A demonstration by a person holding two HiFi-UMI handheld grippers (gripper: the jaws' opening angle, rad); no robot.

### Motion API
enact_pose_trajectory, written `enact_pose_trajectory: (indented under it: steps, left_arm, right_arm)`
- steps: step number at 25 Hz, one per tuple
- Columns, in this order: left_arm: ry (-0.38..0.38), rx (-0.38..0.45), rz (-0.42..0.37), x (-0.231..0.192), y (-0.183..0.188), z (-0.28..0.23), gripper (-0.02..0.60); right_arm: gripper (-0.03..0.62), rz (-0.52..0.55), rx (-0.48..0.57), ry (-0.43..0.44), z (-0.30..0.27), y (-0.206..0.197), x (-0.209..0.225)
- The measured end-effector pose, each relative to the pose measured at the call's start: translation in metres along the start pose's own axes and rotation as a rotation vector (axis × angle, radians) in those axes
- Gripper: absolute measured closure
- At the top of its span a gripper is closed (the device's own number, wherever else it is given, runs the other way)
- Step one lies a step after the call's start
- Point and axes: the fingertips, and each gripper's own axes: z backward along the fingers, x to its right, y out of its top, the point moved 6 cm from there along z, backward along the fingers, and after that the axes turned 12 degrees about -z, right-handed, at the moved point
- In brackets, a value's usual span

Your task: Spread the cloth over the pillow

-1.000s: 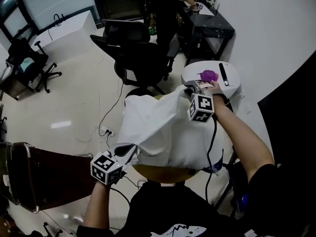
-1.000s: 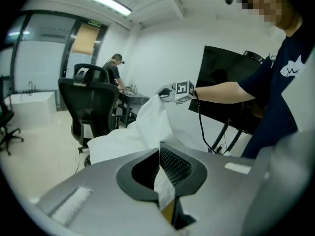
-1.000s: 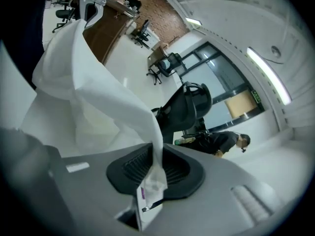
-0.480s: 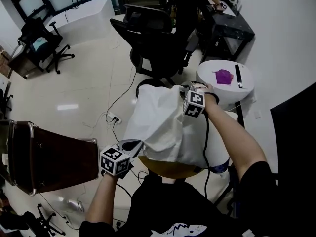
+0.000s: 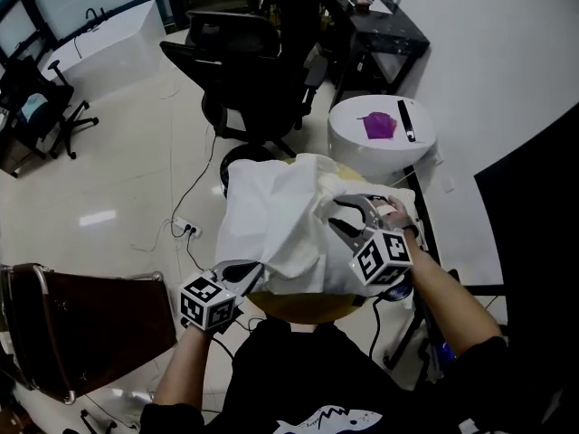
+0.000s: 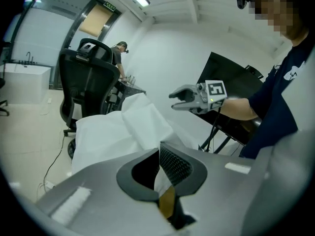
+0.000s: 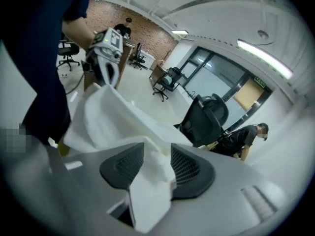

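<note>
Currently on record:

- Left gripper [image 5: 256, 269]: jaws pressed together on the near hem of the crumpled white cloth [image 5: 276, 211]. Blurred yellow sliver just below the pinch in the left gripper view, identity unclear.
- Right gripper [image 5: 335, 212]: jaws just now opening, standing wide. Loose fold of the cloth between the pads in the right gripper view, no squeeze visible.
- Cloth: heaped between both grippers and beyond them, bunched toward the right gripper.
- Mustard-yellow pillow [image 5: 298, 307]: almost wholly covered. Only a curved rim showing under the cloth's near edge, between the two grippers. Support beneath hidden.
- White round side table [image 5: 362, 156]: beyond the right gripper, bearing a small purple object [image 5: 380, 125] and a black bar [image 5: 404, 120], kinds unreadable.
- Black office chair [image 5: 240, 57]: beyond the cloth, well apart from both grippers.
- Person in dark clothing [image 6: 118, 53]: behind the chair, mostly hidden.
</note>
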Motion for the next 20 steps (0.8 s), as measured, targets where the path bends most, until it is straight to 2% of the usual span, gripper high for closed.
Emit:
enact_pose_trajectory:
  steps: [4,8,14,17,20]
  left_arm:
    - [-0.095,0.031,-0.034,0.003,0.017,-0.010,0.581]
    - [-0.133,0.042,-0.045,0.003,0.030,-0.020,0.581]
    - [-0.132,0.045,-0.069,0.014,0.040,-0.024,0.581]
    - [-0.126,0.036,-0.076,0.019,0.040,-0.026,0.581]
    - [-0.131,0.004,-0.106,0.026,0.038,-0.021,0.540]
  right_arm:
    - [0.405,-0.036,-0.028,0.116,0.007,-0.015,-0.078]
    - [0.401,-0.033,-0.037,0.150,-0.004,-0.022,-0.118]
    - [0.418,-0.038,-0.028,0.027,-0.020,-0.025,-0.119]
    - [0.559,-0.056,-0.002,-0.047,-0.012,-0.030,-0.109]
    - [0.580,-0.105,0.022,-0.093,0.000,-0.037,-0.103]
